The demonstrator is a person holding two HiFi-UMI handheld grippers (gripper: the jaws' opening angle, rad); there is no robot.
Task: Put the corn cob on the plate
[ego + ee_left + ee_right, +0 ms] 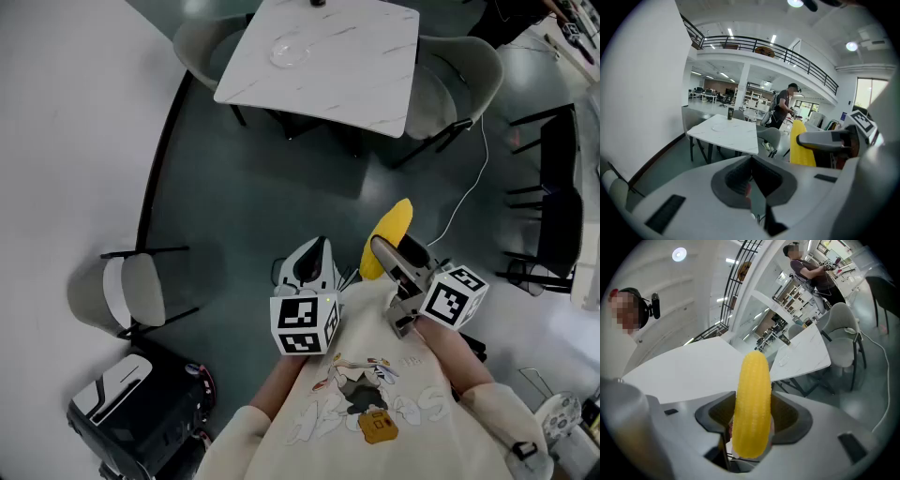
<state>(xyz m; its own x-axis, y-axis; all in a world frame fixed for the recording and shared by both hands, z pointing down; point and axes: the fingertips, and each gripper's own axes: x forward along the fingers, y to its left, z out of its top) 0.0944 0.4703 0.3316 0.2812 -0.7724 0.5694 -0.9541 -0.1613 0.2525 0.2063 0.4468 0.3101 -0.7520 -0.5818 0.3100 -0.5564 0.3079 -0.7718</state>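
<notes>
corn cob [751, 404]: yellow and long with a rounded tip, rows of small bumpy kernels, a little glossy. it is held up in the air over the floor, well apart from the table.
right gripper [752, 427]: smooth grey jaws clamped on the lower part of the cob, which points forward out of them.
left gripper [752, 180]: same grey shell, jaws together with nothing between them, just beside the right one.
plate [289, 49]: round and small in the view, it seems to be clear glass; it lies on the table.
table [366, 66]: square white top with thin grey veins like marble, on dark legs.
chairs [469, 75]: pale rounded shells beside the table.
floor [281, 197]: dark grey-green, smooth.
</notes>
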